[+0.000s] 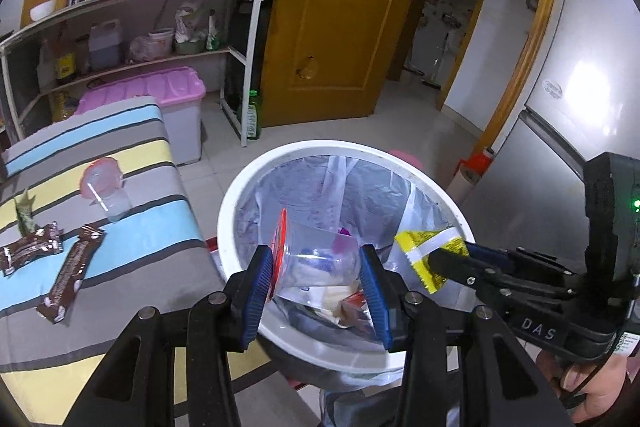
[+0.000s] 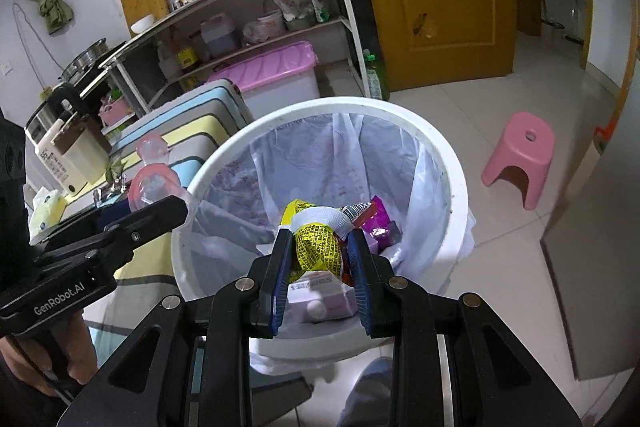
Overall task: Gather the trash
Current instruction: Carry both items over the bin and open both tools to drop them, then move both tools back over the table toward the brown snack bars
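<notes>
- The left gripper (image 1: pixel 316 291) pinched a clear cup (image 1: pixel 316 259), lying sideways, directly above the bin (image 1: pixel 240 195).
- The right gripper (image 2: pixel 320 267) pinched a yellow wrapper (image 2: pixel 316 247) above it too.

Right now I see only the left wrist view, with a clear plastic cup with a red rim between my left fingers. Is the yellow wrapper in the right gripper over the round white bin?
Observer: Yes. The crumpled yellow wrapper sits between the pads of the right gripper, above the opening of the round white bin.
Operator: My clear plastic cup hides the bottom. What lies there?
Observer: A purple packet and a pale pink box.
Operator: Is anything on the floor nearby?
Observer: A pink plastic stool stands to the bin's right, apart from it.
</notes>
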{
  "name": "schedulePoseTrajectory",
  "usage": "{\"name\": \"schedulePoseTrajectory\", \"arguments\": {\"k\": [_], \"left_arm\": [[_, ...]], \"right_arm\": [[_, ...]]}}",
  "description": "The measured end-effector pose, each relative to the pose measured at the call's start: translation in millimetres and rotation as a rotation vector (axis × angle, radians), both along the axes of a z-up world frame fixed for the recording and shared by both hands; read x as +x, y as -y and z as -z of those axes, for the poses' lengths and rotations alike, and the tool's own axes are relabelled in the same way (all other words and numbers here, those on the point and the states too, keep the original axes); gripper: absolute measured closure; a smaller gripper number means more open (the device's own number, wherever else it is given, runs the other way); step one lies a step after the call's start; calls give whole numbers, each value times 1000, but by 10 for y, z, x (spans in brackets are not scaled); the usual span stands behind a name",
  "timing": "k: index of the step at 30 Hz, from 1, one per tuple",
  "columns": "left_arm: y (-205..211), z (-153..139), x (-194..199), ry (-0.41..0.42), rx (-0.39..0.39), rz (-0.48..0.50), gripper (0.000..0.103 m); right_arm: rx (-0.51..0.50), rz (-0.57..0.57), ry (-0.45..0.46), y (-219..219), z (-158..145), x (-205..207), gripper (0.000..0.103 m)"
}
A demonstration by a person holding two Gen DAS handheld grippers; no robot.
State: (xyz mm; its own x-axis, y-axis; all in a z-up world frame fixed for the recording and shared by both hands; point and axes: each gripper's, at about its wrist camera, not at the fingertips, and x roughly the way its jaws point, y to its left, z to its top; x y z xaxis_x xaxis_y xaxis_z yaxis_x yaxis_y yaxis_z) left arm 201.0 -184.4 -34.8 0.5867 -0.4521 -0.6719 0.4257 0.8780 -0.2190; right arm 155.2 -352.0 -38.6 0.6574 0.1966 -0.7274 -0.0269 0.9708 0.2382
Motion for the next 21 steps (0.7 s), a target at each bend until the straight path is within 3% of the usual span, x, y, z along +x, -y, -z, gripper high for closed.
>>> {"name": "schedulePoseTrajectory", "arguments": {"k": [7, 21], "left_arm": [[-3, 14, 30, -3, -24, 14, 51], [-316, -143, -197, 50, -44, -53, 51]], "right_arm": [[-15, 2, -3, -19, 22, 26, 66], [-7, -13, 58, -120, -138, -170, 65]]}}
